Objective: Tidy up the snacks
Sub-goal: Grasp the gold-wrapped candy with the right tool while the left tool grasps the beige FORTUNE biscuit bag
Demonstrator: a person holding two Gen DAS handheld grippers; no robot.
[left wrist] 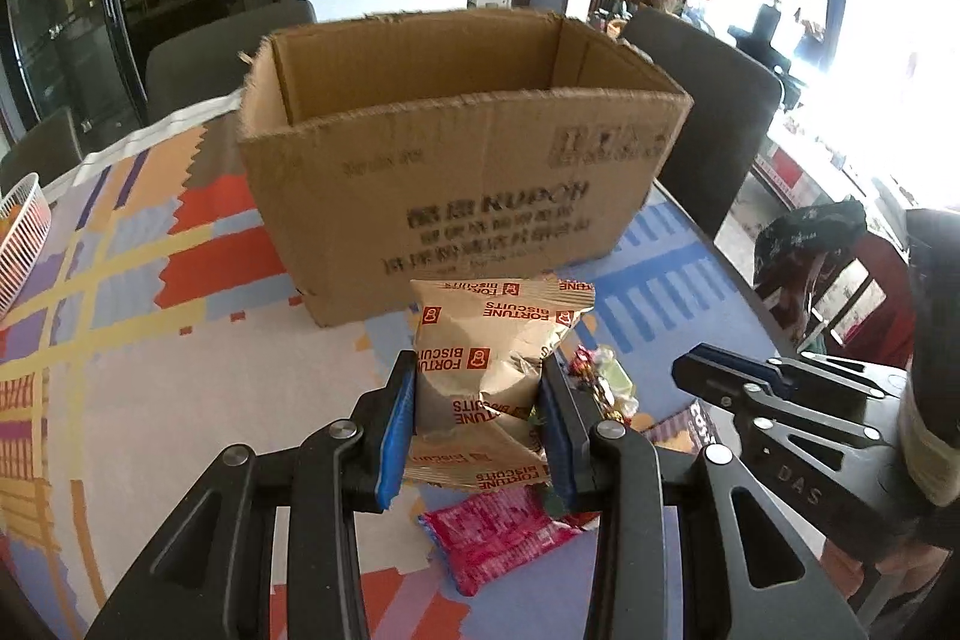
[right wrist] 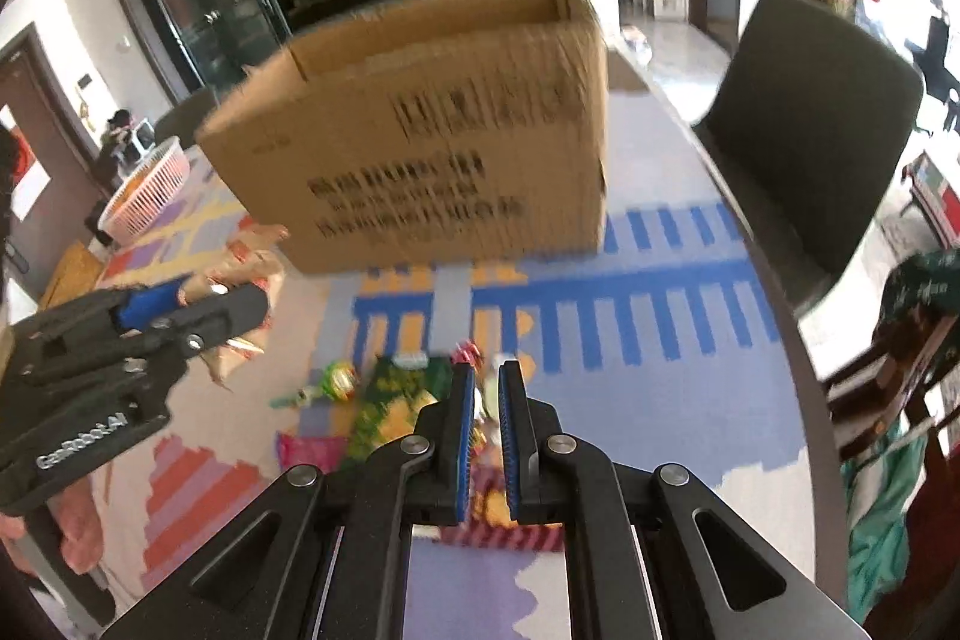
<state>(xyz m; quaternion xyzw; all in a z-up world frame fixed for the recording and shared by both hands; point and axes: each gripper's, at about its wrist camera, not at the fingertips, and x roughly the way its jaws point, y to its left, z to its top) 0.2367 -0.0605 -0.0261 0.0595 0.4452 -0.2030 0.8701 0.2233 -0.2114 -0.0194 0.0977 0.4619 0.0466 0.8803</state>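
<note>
My left gripper (left wrist: 477, 370) is shut on a tan Fortune Biscuits bag (left wrist: 492, 340) and holds it above the table, in front of an open cardboard box (left wrist: 456, 172). Under it lie a pink snack packet (left wrist: 498, 538) and small wrapped candies (left wrist: 606, 382). In the right wrist view my right gripper (right wrist: 486, 376) is nearly closed with a narrow gap and nothing held, above a pile of snacks: a green-yellow packet (right wrist: 390, 400), a pink packet (right wrist: 306, 451) and candies (right wrist: 339, 379). The box (right wrist: 432, 130) stands beyond. The left gripper with the bag (right wrist: 240, 274) shows at left.
A patterned tablecloth (left wrist: 150, 340) covers the table. A white wire basket (left wrist: 21, 232) sits at the far left, also in the right wrist view (right wrist: 147, 190). Dark chairs (right wrist: 810, 136) stand around the table; its right edge runs close to the snack pile.
</note>
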